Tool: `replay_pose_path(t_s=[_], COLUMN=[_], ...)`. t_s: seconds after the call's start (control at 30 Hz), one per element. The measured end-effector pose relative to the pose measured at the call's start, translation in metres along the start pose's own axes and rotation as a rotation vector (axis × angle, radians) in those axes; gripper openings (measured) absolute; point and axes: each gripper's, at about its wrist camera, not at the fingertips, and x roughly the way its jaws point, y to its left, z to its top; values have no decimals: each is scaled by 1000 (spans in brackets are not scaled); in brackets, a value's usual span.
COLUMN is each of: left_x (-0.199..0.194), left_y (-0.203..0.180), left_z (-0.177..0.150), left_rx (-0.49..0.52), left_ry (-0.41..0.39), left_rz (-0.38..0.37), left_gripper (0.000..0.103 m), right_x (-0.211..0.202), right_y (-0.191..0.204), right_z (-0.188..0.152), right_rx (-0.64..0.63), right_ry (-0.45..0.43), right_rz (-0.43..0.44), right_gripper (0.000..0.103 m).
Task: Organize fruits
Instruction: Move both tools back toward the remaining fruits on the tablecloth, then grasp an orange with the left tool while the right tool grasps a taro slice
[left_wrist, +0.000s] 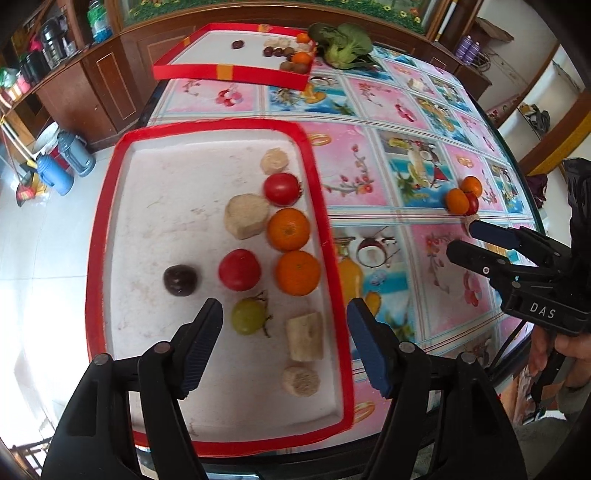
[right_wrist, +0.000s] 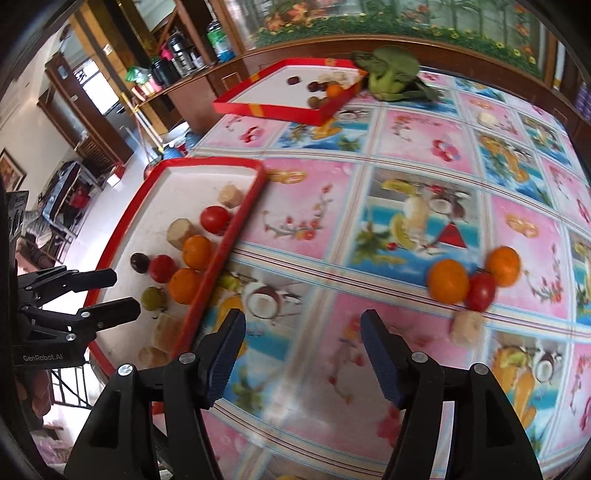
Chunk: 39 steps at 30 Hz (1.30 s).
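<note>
Red-rimmed tray (left_wrist: 320, 206), bare tablecloth (right_wrist: 332, 369) beside

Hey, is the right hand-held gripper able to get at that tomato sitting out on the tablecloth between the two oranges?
Probably yes. The right hand-held gripper is open and empty, and nothing stands between it and the tomato. The oranges touching it on both sides and the pale chunk in front leave little room for the fingers.

Reads "DAS" in white letters on the black body of the right gripper (left_wrist: 476, 236), at three o'clock in the left wrist view. Reads "GenRobot.AI" in white on the black body of the left gripper (right_wrist: 122, 295), at nine o'clock in the right wrist view.
</note>
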Motion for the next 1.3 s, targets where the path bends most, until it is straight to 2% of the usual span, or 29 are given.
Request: replay_pose_path(t_s=[0.57, 0.8, 0.9, 0.97, 1.13, 1.3], left_x=[18, 39, 49, 55, 65, 71], left_y=[-77, -115, -129, -137, -144, -146], left_z=[29, 45, 56, 62, 67, 71], left_rx=[131, 176, 215, 247, 286, 291], left_ry=[10, 34, 39, 38, 45, 56], left_rz=[-82, -159, -157, -146, -113, -102], left_gripper=[69, 69, 69, 69, 69, 69], right_x=[-49, -59, -54, -45, -18, 7], right_y=[-116, -137, -136, -132, -119, -114], right_z=[-40, -42, -40, -37, -19, -8], right_rx=[242, 270, 251, 239, 227, 198], right_ry=[-42, -47, -34, -10, 45, 97], right_rz=[-148, -129, -102, -68, 11, -39], right_gripper=[71, 71, 64, 52, 47, 41])
